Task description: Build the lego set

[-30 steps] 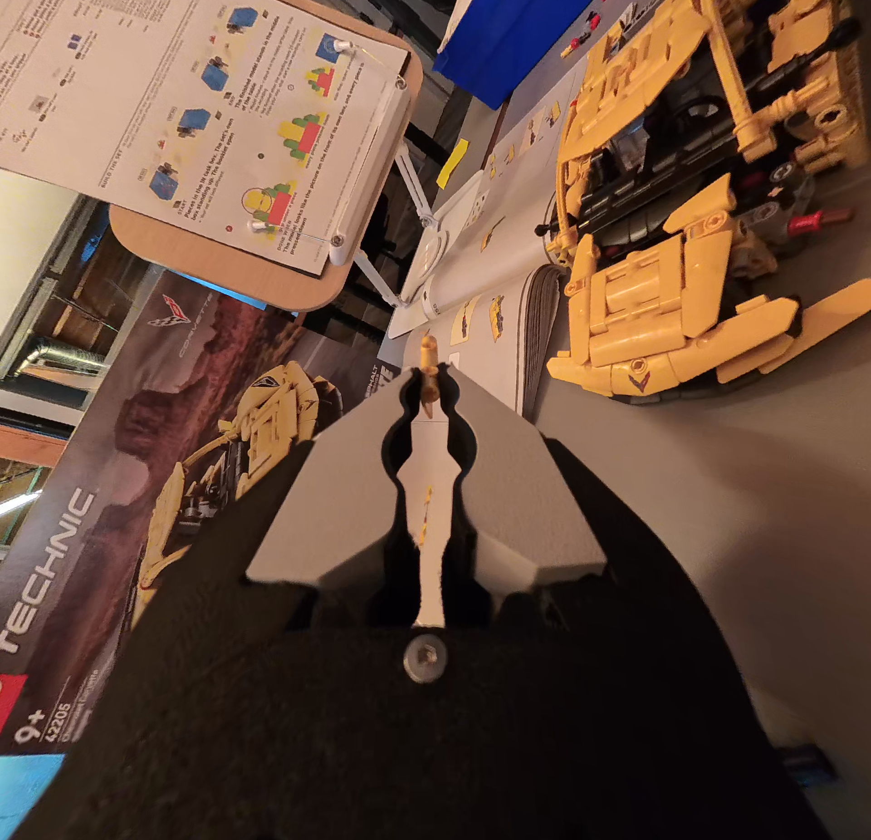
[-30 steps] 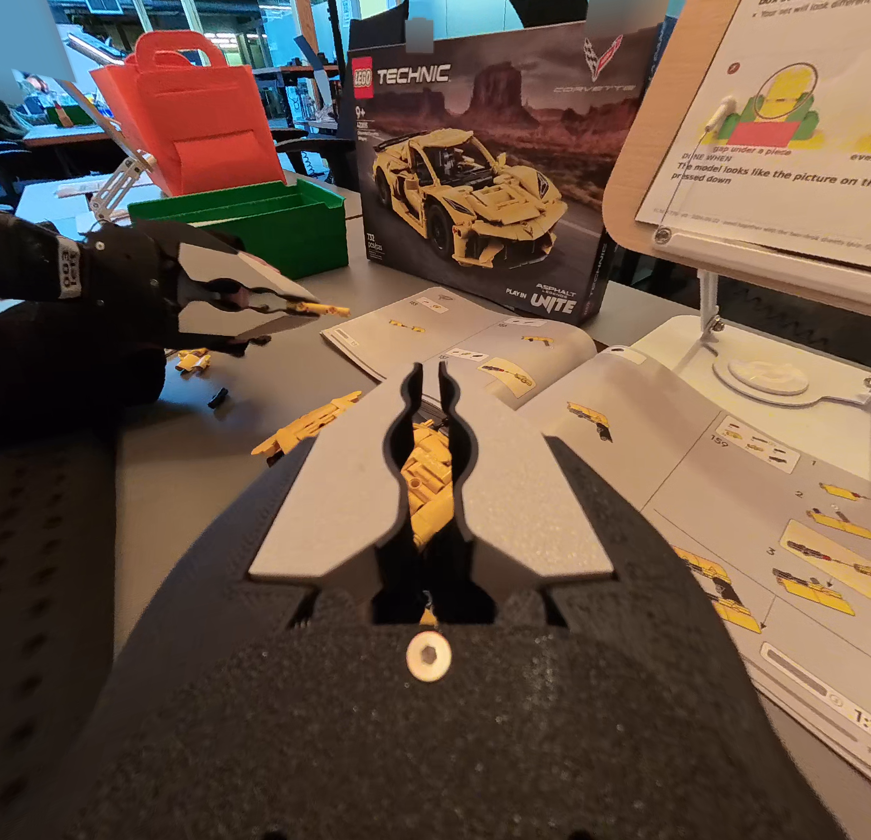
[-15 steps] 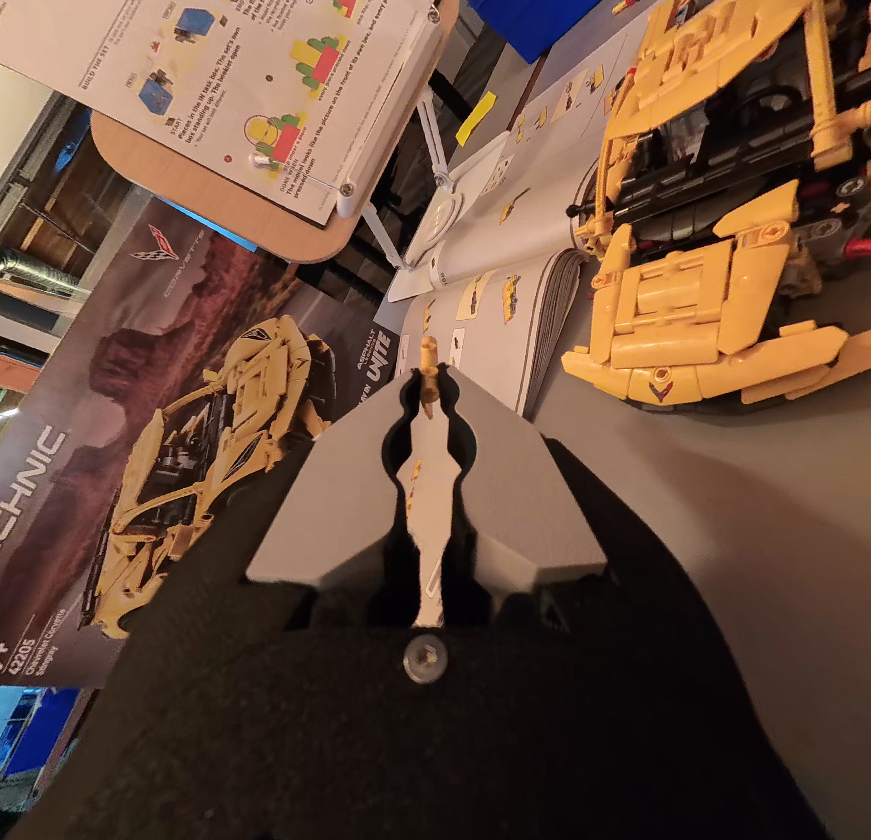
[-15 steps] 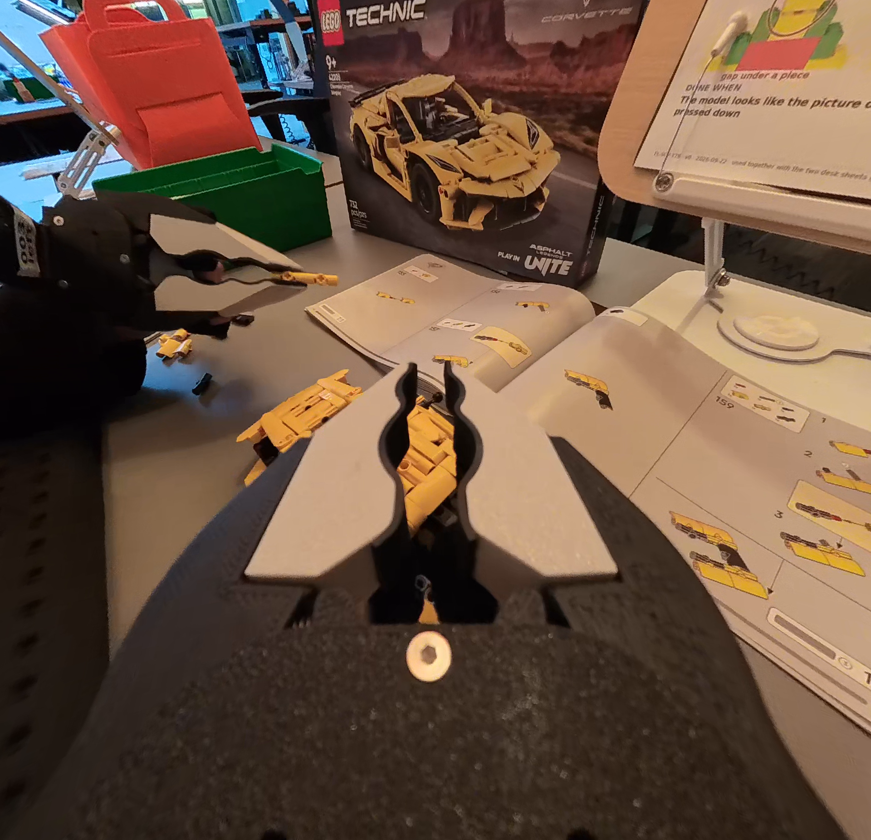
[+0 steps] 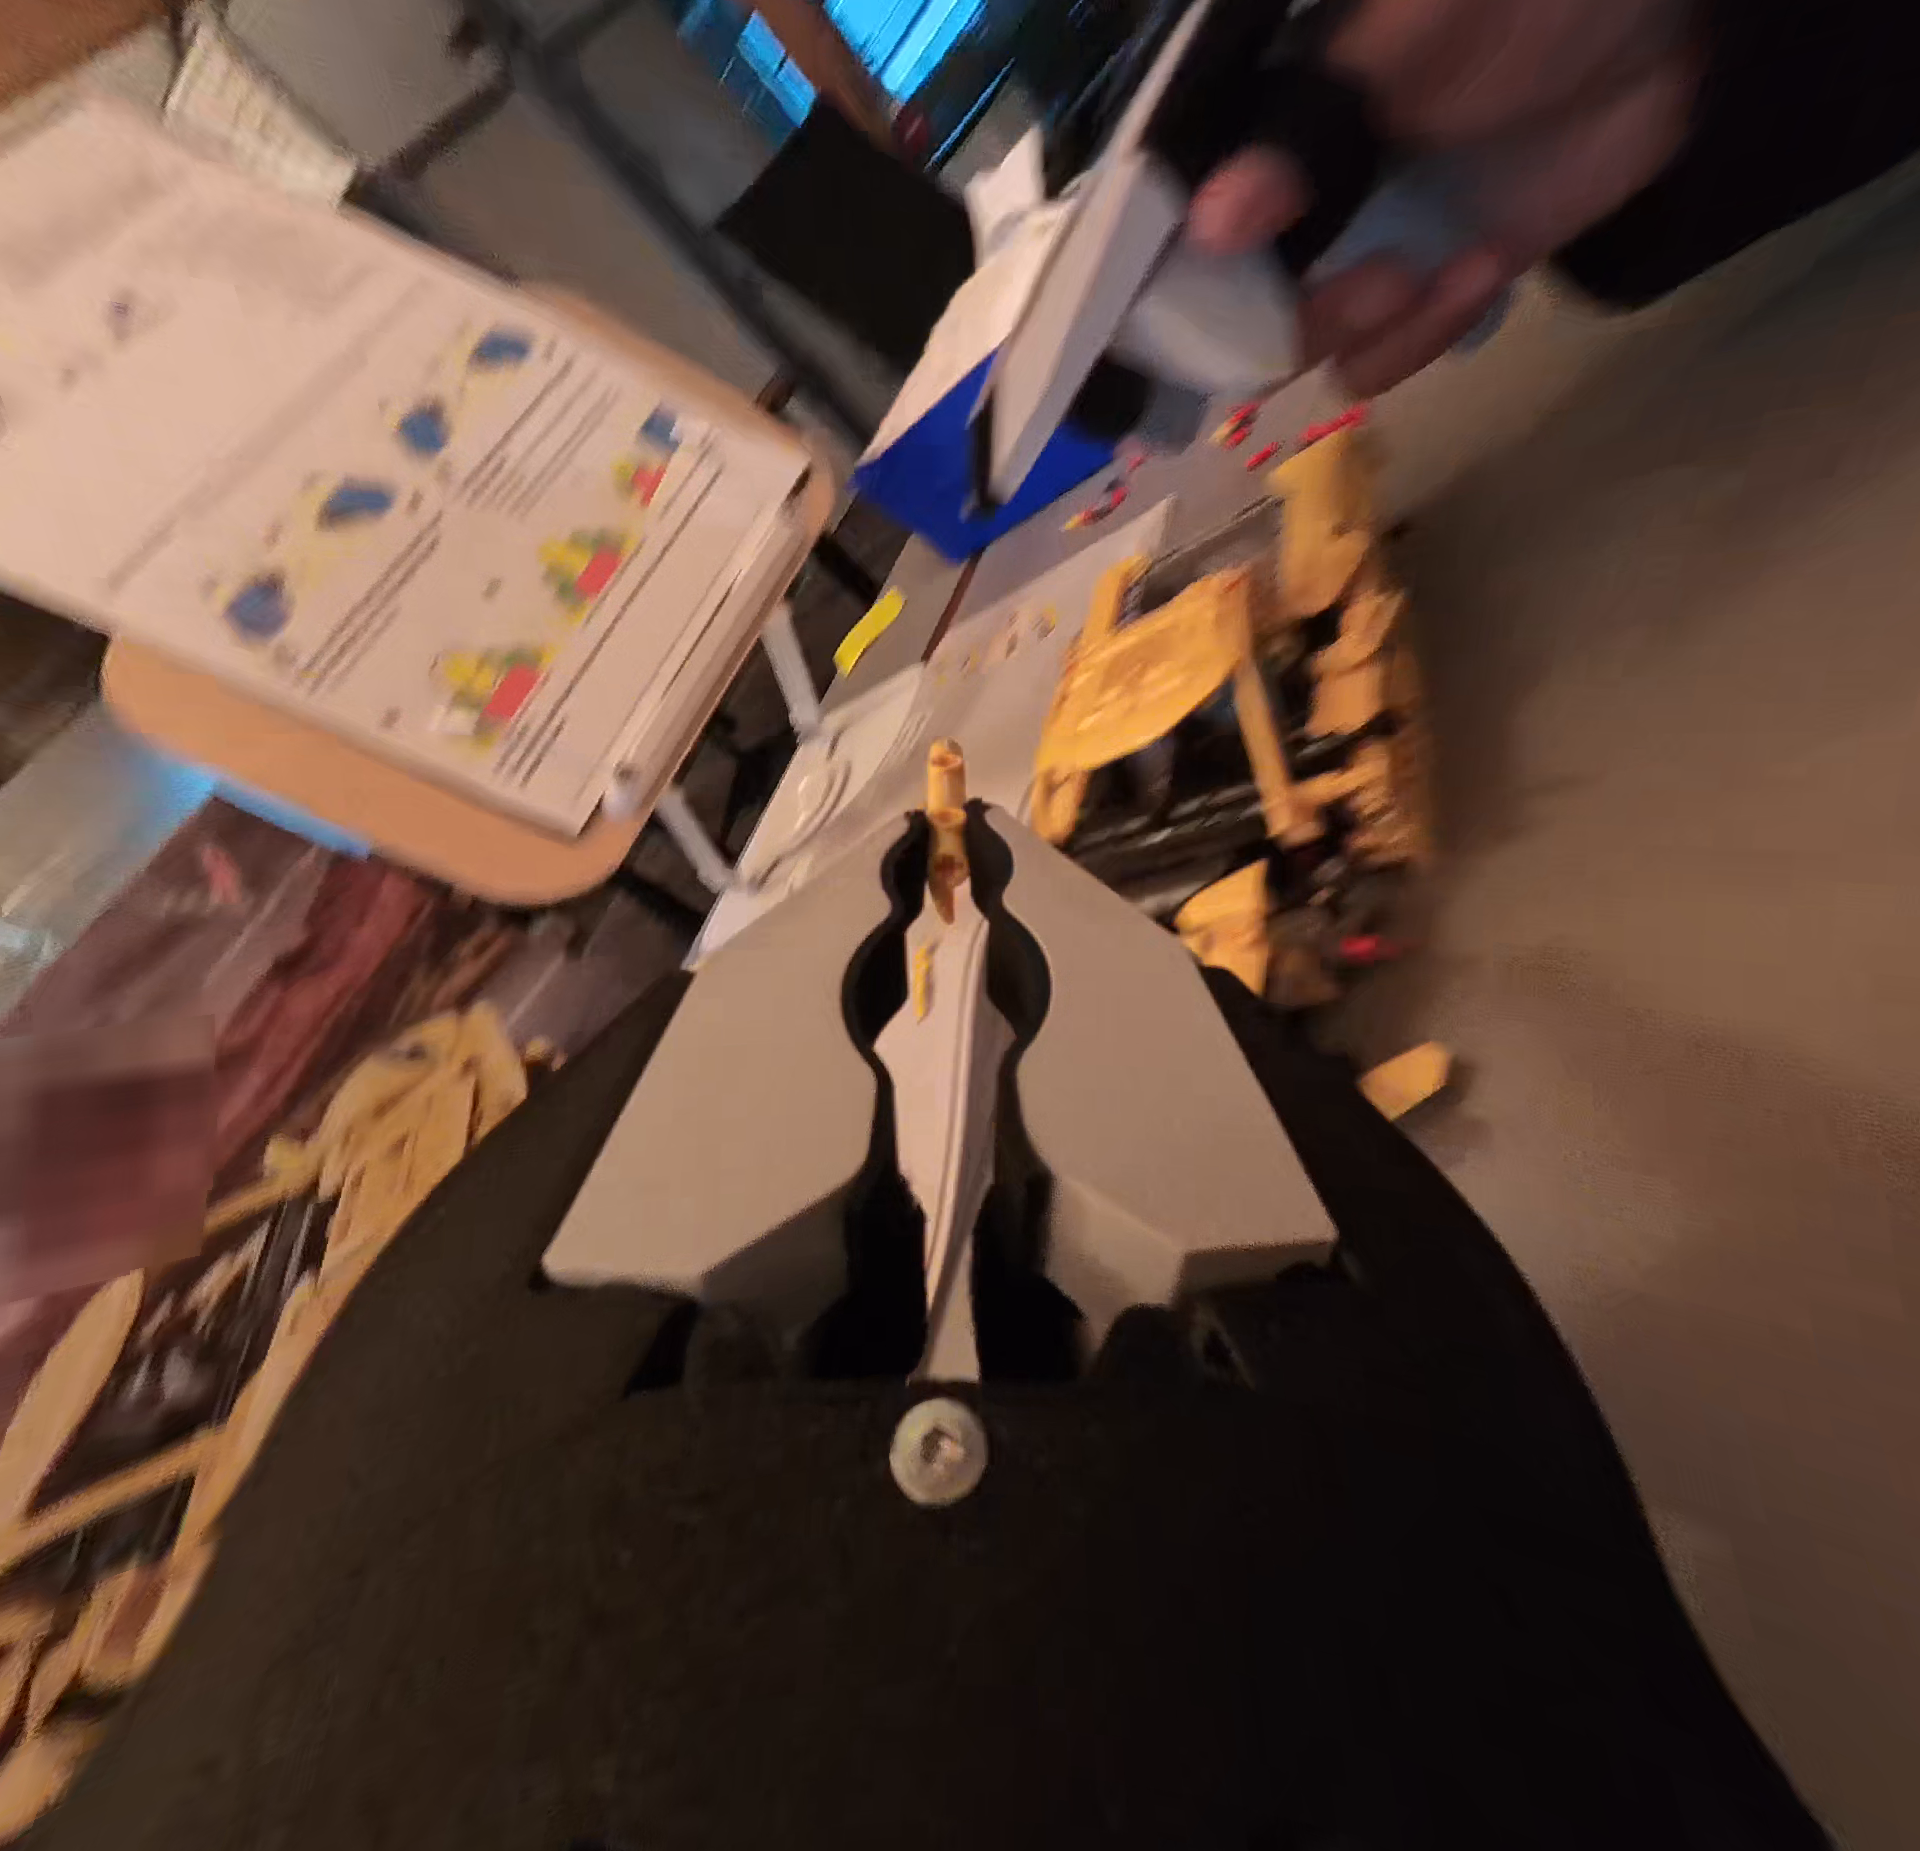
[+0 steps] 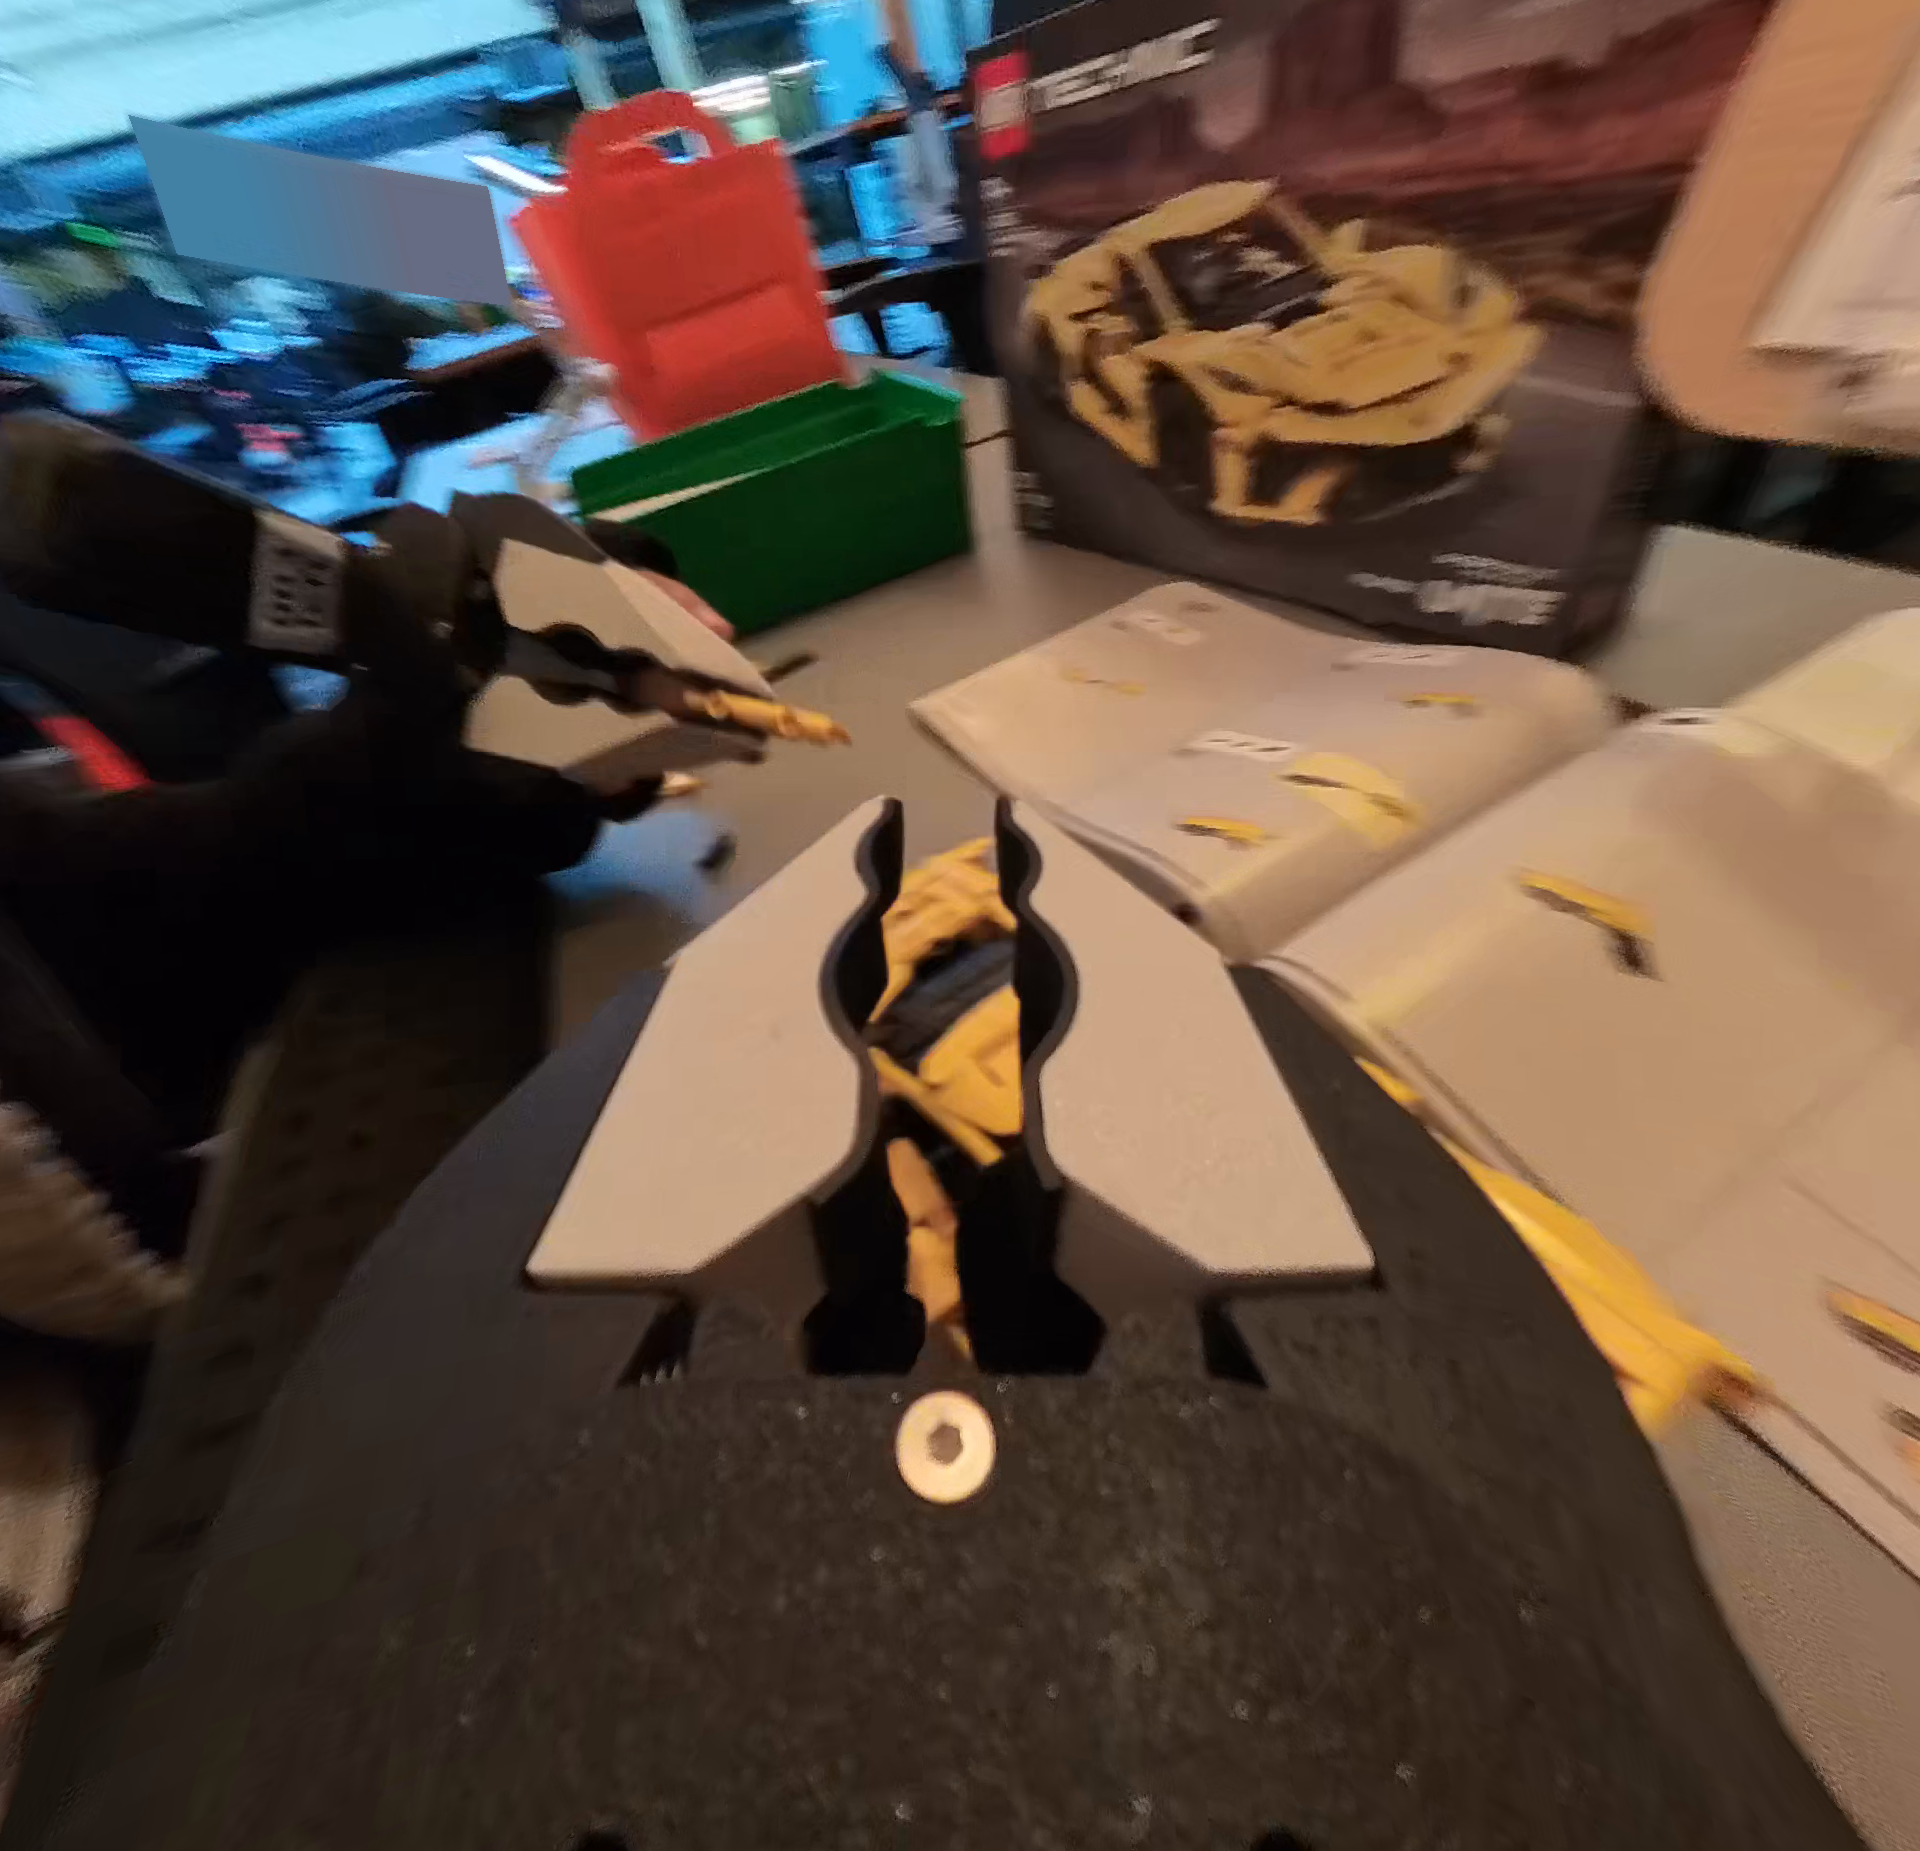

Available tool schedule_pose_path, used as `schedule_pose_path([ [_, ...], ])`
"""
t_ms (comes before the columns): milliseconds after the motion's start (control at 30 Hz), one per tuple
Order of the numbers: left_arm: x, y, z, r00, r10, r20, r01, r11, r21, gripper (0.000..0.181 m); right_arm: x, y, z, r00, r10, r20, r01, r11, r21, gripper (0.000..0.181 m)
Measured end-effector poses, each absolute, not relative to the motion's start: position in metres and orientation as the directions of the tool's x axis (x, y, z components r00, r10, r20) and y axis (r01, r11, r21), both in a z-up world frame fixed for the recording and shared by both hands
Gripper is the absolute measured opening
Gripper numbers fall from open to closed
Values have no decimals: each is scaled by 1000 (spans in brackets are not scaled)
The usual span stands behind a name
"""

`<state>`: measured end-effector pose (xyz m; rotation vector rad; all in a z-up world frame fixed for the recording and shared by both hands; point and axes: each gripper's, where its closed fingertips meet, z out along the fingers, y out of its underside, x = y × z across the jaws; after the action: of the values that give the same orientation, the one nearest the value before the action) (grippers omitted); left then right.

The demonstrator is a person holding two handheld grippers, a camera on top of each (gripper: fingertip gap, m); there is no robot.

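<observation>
**Two grippers up, left one pinching a pin**

Left gripper [image 5: 945, 814] is clamping a small tan pin [image 5: 943, 802] at its fingertips, pin sticking out past the tips. Same pin is showing in the right wrist view [image 6: 774, 721], hanging above the grey table [image 6: 644, 897].

Right gripper [image 6: 945, 814] is sitting with a narrow gap between the jaws, tips not touching. Yellow car model [image 6: 951, 1022] is lying right behind and under that gap; can't tell if the fingers are actually gripping it. From the left wrist view the model [image 5: 1247, 721] is resting on the table beside the open instruction booklet [image 6: 1299, 762].

Set box [image 6: 1309, 347] is standing behind the booklet, green bin [image 6: 790, 513] to its left. Both views are motion-blurred.
</observation>
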<state>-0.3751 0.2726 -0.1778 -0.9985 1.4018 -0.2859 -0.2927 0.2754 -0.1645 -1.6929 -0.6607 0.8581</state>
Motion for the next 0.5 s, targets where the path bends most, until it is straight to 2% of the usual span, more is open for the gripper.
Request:
schedule_pose_path([
  [100, -355, 237, -175, 140, -671, -728, -317, 666, -675, 7, -315, 251, -165, 414, 853, -318, 14, -355, -935, 29],
  [233, -354, 222, -162, 151, -667, -730, -229, 695, -682, 7, -330, 231, -167, 211, 832, -512, 3, -525, -851, 45],
  [500, -348, 208, -164, 118, -609, -784, -207, 757, -619, 6, -347, 212, -164, 72, 799, -597, 22, -600, -800, 36],
])
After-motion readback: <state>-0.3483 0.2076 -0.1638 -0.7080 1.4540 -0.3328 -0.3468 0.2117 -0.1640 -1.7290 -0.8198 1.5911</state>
